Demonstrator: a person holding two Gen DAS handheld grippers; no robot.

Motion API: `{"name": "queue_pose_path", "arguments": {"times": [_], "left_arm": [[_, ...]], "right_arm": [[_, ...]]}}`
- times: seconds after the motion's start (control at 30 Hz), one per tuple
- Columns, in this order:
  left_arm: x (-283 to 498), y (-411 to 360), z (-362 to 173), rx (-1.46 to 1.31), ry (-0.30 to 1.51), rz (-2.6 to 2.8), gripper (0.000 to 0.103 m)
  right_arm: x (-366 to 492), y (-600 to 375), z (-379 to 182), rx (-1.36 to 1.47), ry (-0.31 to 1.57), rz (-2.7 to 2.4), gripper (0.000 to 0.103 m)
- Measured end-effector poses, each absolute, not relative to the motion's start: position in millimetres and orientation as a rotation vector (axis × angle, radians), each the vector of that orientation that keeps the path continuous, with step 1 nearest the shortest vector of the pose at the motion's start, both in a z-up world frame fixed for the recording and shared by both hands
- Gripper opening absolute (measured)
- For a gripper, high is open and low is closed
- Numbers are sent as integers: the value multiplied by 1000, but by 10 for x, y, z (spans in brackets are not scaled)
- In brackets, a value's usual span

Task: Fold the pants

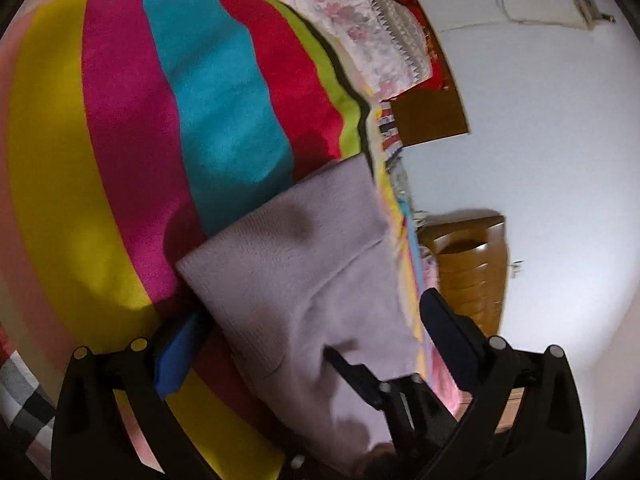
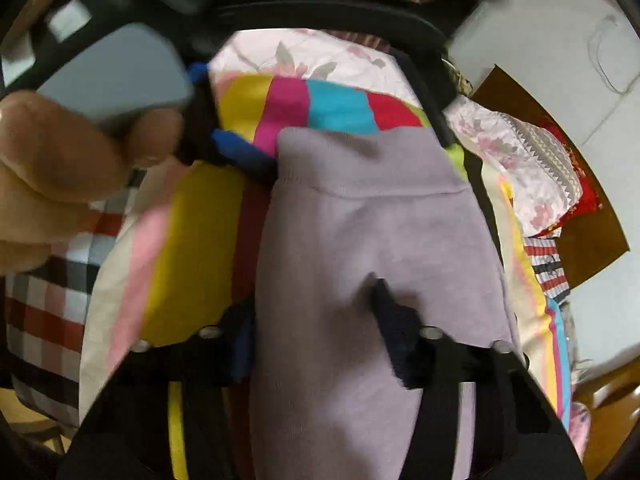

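Lying across the middle of both views, the pants (image 2: 360, 260) are lilac knit, spread on a striped blanket (image 1: 132, 120) over the bed. They look soft, light and limp, so I judge they will sag and drag unless taken by a firm edge: the waistband seam near the upper centre of the right view, or a doubled fold. The right gripper (image 2: 316, 344) has its fingers clamped on the cloth at lower centre, which bunches between them. The left gripper (image 1: 308, 340) stands with fingers wide apart, the pants between them, not pressed as far as the blur shows. The bed's edge runs down the right of the left view beside a wooden cabinet (image 1: 468, 268); open blanket lies to the upper left.
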State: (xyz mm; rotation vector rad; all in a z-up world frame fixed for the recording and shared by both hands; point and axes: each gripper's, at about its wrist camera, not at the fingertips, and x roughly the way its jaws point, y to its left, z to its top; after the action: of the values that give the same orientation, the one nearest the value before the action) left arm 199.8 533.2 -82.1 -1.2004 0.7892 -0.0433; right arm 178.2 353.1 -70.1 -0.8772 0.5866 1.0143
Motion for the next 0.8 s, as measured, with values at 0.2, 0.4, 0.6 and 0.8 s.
{"name": "queue_pose_path", "arguments": {"times": [0.2,0.4,0.6,0.8], "left_arm": [[1615,5372,-1018,-1248,693,-54,101],[1771,5152,-1068,-1229,639,-153,101],[2121,5168,-999,-1175,606,-125,82],[1960,5270,-1197,-1180,597,-111,35]], "right_arm": [[2251,3281,-399,-463,757,1087,17],[2317,3195,-410,-379,816,1127,17],[2136,3021,-257,-348,808,1196,75],[2150,2148,-56,-326,738,999,84]]}}
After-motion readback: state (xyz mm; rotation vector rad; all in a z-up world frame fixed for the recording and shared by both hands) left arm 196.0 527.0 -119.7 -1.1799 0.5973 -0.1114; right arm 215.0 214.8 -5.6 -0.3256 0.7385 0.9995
